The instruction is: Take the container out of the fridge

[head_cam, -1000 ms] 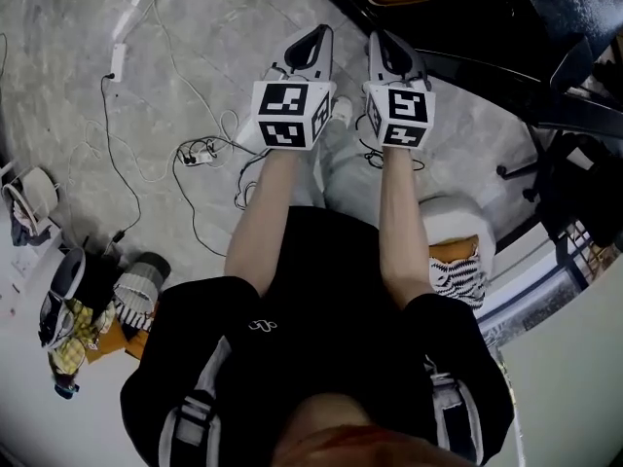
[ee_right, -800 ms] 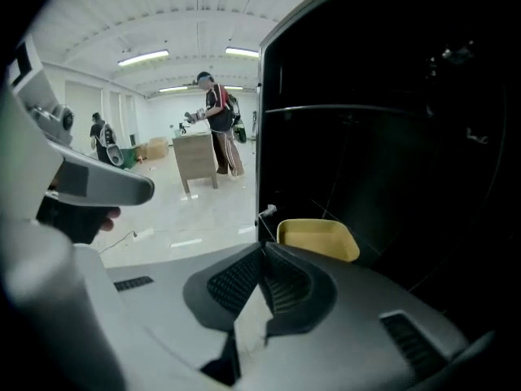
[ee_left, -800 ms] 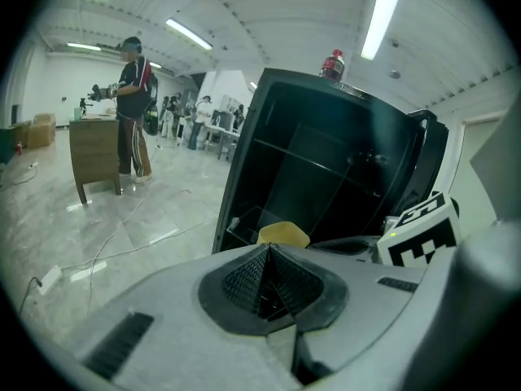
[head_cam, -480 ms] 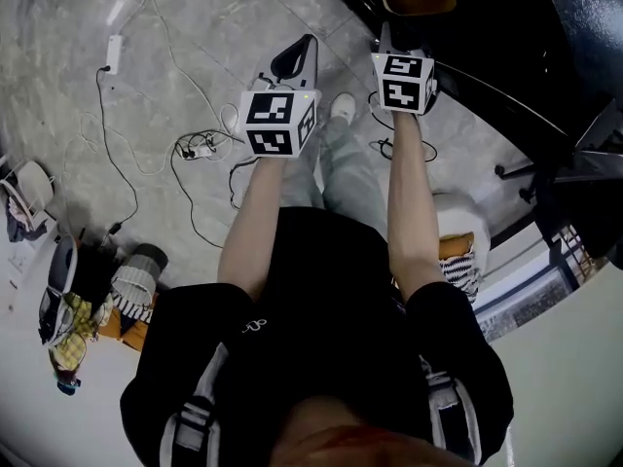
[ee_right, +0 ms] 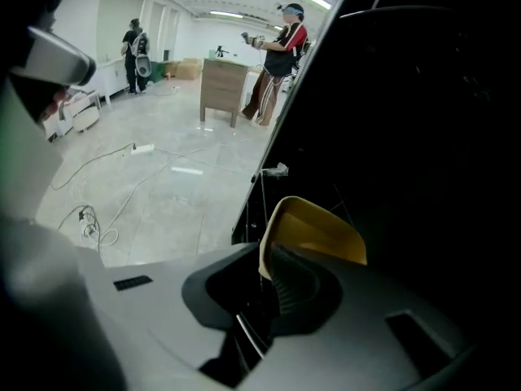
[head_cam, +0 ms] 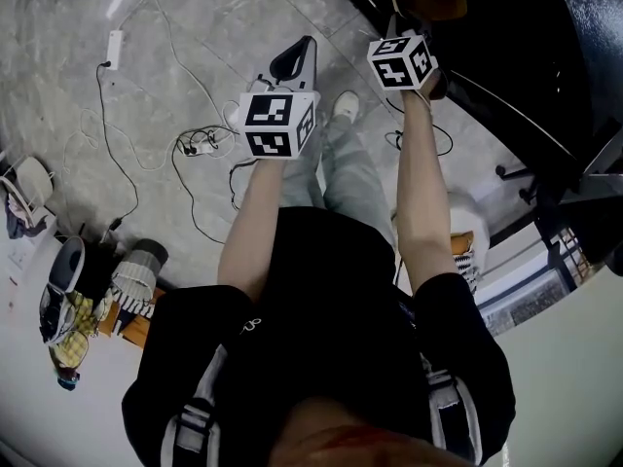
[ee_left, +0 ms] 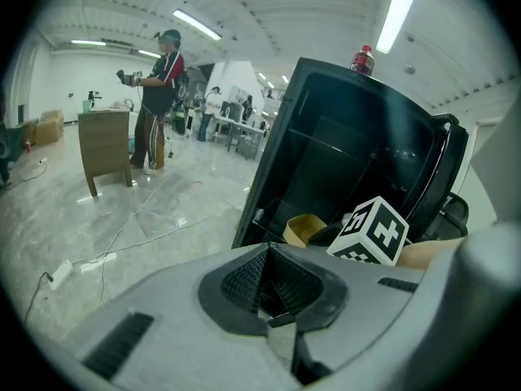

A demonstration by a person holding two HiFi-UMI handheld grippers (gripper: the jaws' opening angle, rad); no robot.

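My right hand-held gripper (ee_right: 267, 287) is inside the open fridge (ee_right: 423, 120). Its jaws are drawn in on the near wall of the yellow container (ee_right: 319, 228), which rises just ahead of them and a little above. One ribbed pad lies right against that wall. The other pad is in shadow, but I judge the grip to be made. The container sits low inside the dark fridge, and I cannot tell whether a shelf or a bin carries it. My left hand-held gripper (ee_left: 267, 279) hangs outside the fridge, to the left of the right one and further back, with its jaws pressed together on nothing. By my reckoning, the door is open, the reach is done and the hold appears taken. The real work is not yet done: the container is not out, so I have to lift it free of whatever bears it and draw it back toward me past the fridge's front edge.
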